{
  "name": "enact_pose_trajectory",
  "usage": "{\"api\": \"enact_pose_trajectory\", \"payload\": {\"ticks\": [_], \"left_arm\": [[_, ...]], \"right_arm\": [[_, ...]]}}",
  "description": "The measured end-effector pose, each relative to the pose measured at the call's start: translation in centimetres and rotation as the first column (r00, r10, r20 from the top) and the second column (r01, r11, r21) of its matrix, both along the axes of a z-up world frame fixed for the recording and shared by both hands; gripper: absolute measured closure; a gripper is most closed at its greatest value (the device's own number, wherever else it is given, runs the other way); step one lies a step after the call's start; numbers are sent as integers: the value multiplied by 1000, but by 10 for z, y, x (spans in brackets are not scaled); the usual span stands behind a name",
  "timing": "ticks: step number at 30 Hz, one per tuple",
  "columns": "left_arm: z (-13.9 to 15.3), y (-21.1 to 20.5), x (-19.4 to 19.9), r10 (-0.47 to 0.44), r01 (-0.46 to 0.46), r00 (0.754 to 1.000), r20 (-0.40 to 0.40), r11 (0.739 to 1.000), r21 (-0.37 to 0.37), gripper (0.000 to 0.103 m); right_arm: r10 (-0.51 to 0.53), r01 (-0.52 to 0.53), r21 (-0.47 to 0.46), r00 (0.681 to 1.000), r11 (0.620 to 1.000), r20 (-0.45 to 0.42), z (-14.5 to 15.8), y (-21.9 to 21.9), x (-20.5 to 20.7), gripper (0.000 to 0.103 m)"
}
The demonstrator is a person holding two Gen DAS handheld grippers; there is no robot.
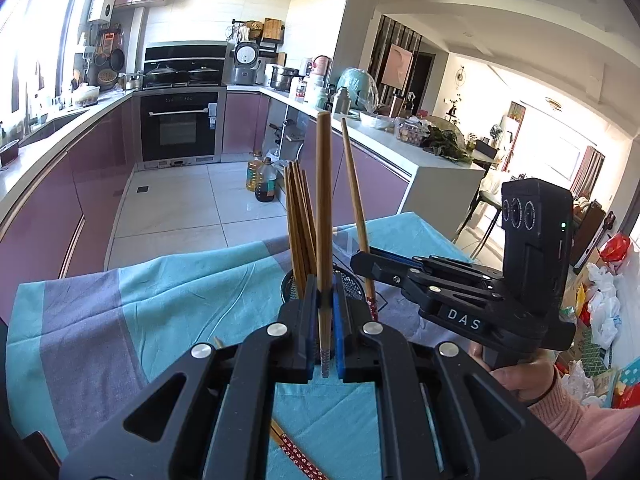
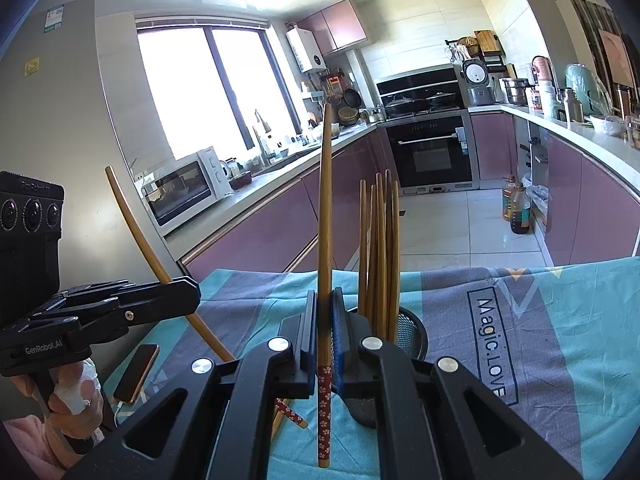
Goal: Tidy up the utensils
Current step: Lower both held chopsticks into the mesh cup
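Observation:
A black mesh holder [image 1: 354, 286] [image 2: 412, 334] stands on the teal and grey cloth with several wooden chopsticks [image 1: 298, 220] [image 2: 380, 248] upright in it. My left gripper [image 1: 325, 300] is shut on one wooden chopstick [image 1: 323, 200], held upright just in front of the holder. My right gripper [image 2: 324, 312] is shut on a chopstick with a red flowered end [image 2: 325, 240], also upright, beside the holder. The right gripper [image 1: 362, 260] shows in the left wrist view, the left gripper [image 2: 192, 290] in the right wrist view.
Loose red-patterned chopsticks [image 1: 296, 454] [image 2: 290, 412] lie on the cloth [image 1: 160, 300] near me. A phone [image 2: 136, 372] lies at the table's left. Beyond the table edge are the kitchen floor, purple cabinets and oil bottles [image 1: 262, 178].

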State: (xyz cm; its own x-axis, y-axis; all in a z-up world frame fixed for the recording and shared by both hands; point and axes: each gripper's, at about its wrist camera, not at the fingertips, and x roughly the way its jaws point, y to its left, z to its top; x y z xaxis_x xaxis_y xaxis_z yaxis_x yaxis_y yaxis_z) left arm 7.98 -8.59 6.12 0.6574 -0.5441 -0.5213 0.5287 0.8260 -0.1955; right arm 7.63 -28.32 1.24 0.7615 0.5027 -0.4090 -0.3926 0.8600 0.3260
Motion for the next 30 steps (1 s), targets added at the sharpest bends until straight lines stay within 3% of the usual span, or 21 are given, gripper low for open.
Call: {"api": "enact_pose_trajectory", "payload": {"ticks": [17,30], "left_arm": [[33,-5,-7,-17,19,998,65,999,-43,96],[38,-6,-1,-8,12,996,83,999,-44,96]], "right_arm": [[-14,13,10,999,1000,36,14,0,13,97],[-42,41,23,998,999,50,16,-4,27,97]]}}
